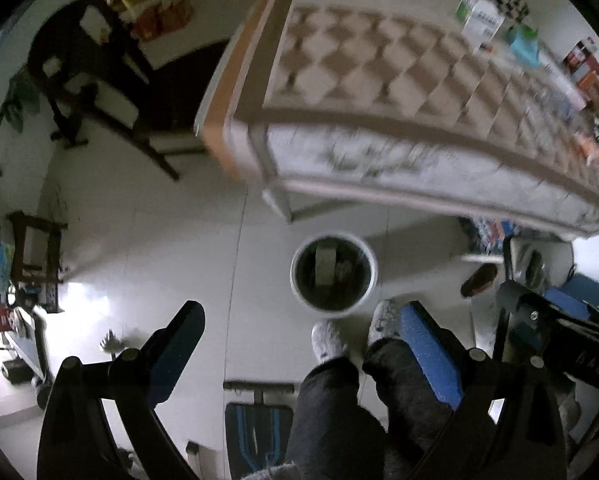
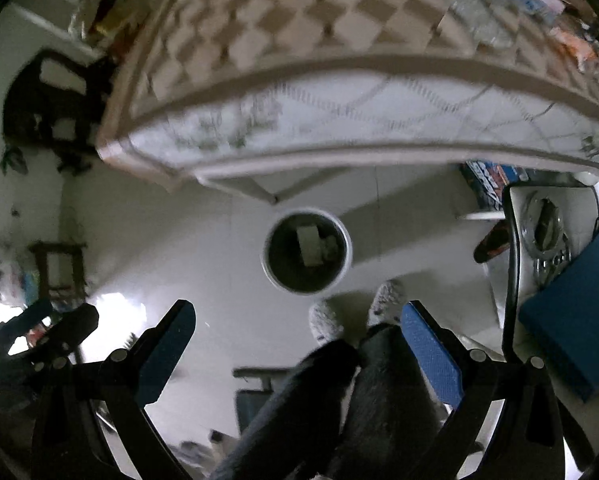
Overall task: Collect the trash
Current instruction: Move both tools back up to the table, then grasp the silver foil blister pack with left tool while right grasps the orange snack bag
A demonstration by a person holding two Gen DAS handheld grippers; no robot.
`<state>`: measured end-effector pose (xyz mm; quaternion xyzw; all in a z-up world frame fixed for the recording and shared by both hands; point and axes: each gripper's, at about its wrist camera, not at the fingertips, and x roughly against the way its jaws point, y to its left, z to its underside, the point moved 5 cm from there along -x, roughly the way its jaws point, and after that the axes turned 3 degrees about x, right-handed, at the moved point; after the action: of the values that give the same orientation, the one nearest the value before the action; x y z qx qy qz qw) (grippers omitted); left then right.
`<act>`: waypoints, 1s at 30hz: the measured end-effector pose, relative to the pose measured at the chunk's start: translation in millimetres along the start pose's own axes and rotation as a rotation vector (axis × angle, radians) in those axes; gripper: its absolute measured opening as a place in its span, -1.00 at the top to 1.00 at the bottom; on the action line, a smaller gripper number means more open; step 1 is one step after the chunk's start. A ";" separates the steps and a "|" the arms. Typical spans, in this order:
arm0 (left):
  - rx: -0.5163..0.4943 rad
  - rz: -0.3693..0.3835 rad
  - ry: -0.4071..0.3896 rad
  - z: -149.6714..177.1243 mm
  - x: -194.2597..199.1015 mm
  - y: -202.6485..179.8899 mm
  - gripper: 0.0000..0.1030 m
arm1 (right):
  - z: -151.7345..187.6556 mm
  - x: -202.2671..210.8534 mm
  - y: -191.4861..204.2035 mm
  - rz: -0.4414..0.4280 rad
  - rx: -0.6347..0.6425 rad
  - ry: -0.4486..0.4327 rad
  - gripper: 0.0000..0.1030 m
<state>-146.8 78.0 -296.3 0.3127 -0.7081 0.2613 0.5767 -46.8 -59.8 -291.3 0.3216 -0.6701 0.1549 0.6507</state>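
Pale floor (image 1: 159,240), round bin (image 1: 334,276) holding scraps (image 1: 325,267), left gripper (image 1: 299,320) spread

Left hand-held gripper (image 1: 301,344) jaws wide, right hand-held gripper (image 2: 299,338) likewise, both empty

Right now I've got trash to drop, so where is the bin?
The white bin stands on the floor in the centre of both wrist views, just beyond the person's slippered feet and in front of the table leg.
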 end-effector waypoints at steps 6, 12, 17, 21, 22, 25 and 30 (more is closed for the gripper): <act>-0.045 0.025 -0.061 -72.3 10.3 -70.5 -0.95 | -64.7 60.3 -60.7 0.011 -0.131 -0.114 -1.00; -0.080 0.066 -0.003 -145.3 -14.2 -180.0 -0.95 | -132.1 97.4 -191.7 0.097 -0.305 -0.167 -1.00; -0.085 0.119 0.125 -185.1 -61.6 -286.2 -0.93 | -187.6 111.6 -342.3 0.137 -0.529 -0.185 -1.00; -0.091 0.132 0.270 -201.6 -108.0 -351.9 -0.93 | -217.7 97.2 -432.6 0.132 -0.673 -0.165 -0.92; -0.091 0.130 0.297 -205.0 -120.4 -364.8 -0.93 | -227.1 89.8 -454.4 0.113 -0.715 -0.153 -0.85; -0.097 0.104 0.342 -212.0 -148.2 -388.6 -0.93 | -245.4 70.6 -486.3 0.073 -0.784 -0.135 -0.80; -0.141 -0.019 0.324 -218.8 -163.9 -405.6 -0.68 | -268.2 43.7 -506.2 0.002 -0.835 -0.114 -0.55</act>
<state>320.9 -9.8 -409.8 0.2318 -0.6193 0.2525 0.7063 483.0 -279.0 -327.5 0.0376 -0.7106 -0.1472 0.6870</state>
